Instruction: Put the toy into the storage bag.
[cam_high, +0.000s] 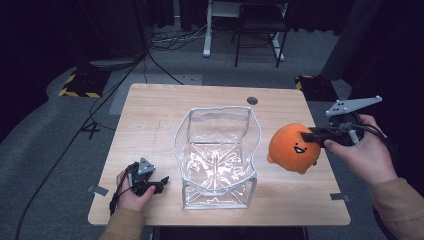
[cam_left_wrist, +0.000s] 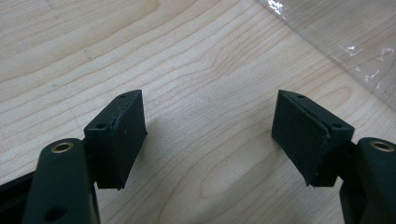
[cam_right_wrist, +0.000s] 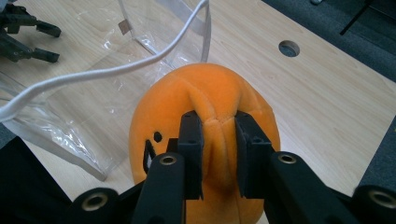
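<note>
At left on the wooden worktop (cam_high: 150, 105), the left gripper (cam_high: 159, 183) held low near the front edge, released, jaws spread wide with bare wood between them, just beside the bag's lower left corner. At centre, a clear plastic bag (cam_high: 216, 155) with white trim, standing open-topped, upright though crumpled. At right, an orange plush toy (cam_high: 292, 148) with a small black smiling face, lifted clear of the worktop just beside the bag's right wall, face turned toward the front edge. Farthest right, the right gripper (cam_high: 314, 135), clenched on the toy: in the right gripper view, both pads (cam_right_wrist: 191, 149) pinching a raised fold of orange fabric on the toy's top.
</note>
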